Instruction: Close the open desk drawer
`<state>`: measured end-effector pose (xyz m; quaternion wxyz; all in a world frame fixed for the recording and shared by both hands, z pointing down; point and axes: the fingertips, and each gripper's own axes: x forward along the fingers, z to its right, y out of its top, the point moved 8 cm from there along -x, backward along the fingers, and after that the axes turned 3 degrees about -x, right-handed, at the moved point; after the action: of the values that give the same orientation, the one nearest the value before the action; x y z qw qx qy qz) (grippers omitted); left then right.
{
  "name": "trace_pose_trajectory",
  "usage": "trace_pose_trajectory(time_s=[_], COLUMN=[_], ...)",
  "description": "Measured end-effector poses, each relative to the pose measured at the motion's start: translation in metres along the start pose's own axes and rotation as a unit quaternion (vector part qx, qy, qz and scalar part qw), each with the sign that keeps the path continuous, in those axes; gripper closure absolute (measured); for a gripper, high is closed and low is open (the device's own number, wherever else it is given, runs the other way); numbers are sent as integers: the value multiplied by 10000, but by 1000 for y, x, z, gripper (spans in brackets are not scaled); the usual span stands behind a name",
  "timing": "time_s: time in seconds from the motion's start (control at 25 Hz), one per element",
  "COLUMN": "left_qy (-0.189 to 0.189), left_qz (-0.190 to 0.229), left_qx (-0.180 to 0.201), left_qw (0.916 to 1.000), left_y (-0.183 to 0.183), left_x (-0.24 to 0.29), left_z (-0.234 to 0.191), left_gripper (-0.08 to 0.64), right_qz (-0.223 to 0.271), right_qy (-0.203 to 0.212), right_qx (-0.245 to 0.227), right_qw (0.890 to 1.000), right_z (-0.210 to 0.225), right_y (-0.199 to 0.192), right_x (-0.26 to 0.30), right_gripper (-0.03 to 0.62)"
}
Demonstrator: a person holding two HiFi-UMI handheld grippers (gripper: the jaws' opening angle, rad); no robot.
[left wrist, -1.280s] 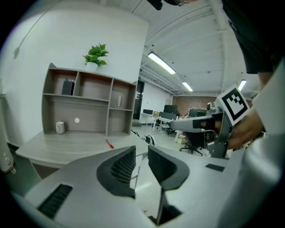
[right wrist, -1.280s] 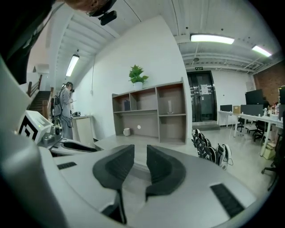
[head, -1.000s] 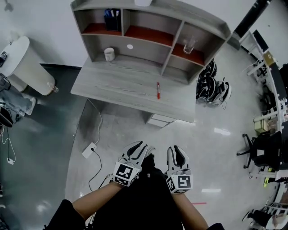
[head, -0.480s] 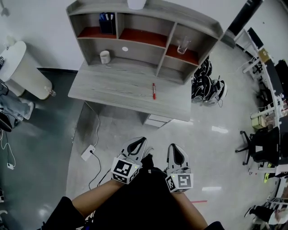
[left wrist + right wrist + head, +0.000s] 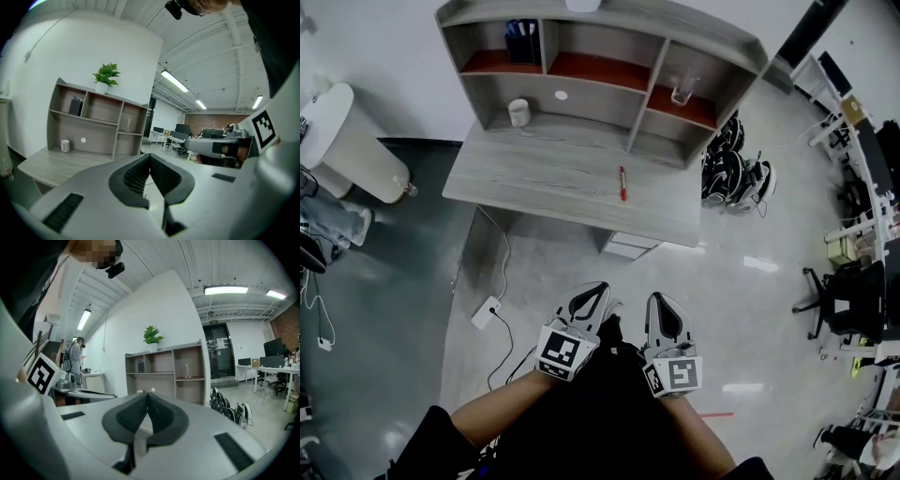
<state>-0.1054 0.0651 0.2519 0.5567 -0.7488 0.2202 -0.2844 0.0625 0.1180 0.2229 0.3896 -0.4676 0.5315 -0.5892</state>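
Left gripper (image 5: 598, 291) and right gripper (image 5: 662, 302): both are held side by side close to the person's body, each with its jaws pressed together on nothing, as both gripper views confirm. Floor, near left: power strip (image 5: 486, 312) with its cable running toward the desk's left end. Open drawer (image 5: 630, 247): it projects from under the desk's near edge, toward the right corner, well apart from both grippers. Desk (image 5: 534, 173): a red pen (image 5: 622, 183) lies near the near edge, right of centre. Along the far edge, a hutch holds a white cup (image 5: 518, 112) and a glass (image 5: 680, 94).

Likely hazards: a push landing off-centre on the drawer front could skew it on its runners and jam it. A hard shove could jolt the pen off the near edge. The cable could catch a foot on the approach.
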Motion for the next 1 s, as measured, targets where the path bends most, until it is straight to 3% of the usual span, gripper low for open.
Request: trace_pose_trajectory(time_s=[0.2, 0.4, 0.64, 1.0], left_qy=[71, -46, -92, -216], left_qz=[91, 321, 331, 442], left_qx=[143, 777, 360, 381], left_qw=[9998, 9965, 9988, 9981], left_y=[3, 17, 21, 25], left_x=[-4, -9, -5, 0], left_z=[-4, 0, -3, 2], left_gripper=[546, 546, 546, 546], right_qz=[-79, -233, -252, -231], right_qy=[-90, -222, -291, -483], right_qx=[-100, -122, -151, -138], right_qw=[9999, 9994, 9991, 9985], right_z=[-2, -6, -7, -3], right_y=[-1, -3, -2, 2], right_x=[7, 11, 10, 8], right_gripper=[575, 575, 575, 575])
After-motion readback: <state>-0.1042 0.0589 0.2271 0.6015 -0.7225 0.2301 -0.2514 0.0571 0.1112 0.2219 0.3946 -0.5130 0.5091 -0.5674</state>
